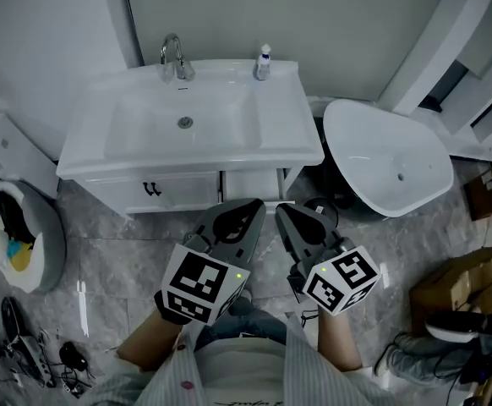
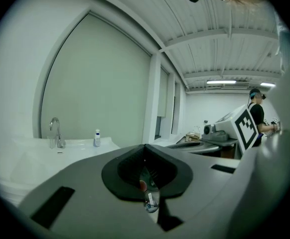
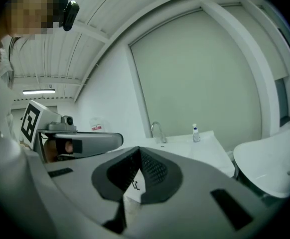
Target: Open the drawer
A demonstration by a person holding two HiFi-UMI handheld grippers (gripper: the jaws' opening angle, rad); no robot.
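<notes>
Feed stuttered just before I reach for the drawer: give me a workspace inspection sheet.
Surface: white vanity top, holding a faucet and a small bottle.
Job's things: drawer closed, dark handle on its front.
Clutter: loose white basin at right, cardboard box, open white bag at left.
Grippers: left gripper and right gripper both shut, empty, short of the drawer.
Cables: tangle on the floor, lower left.
Surroundings: grey tiled floor, pale wall.

- Head view: soft, even, cool light; the white basin [image 1: 144, 134] is bright without hard glare, with faint shadow beneath it.
- Both gripper views: strong fisheye bending and black corners.
- A ceiling strip light [image 2: 222, 82] glows.
- The left hand-held gripper [image 2: 145, 153], close to the lens, is perhaps slightly out of focus.
</notes>
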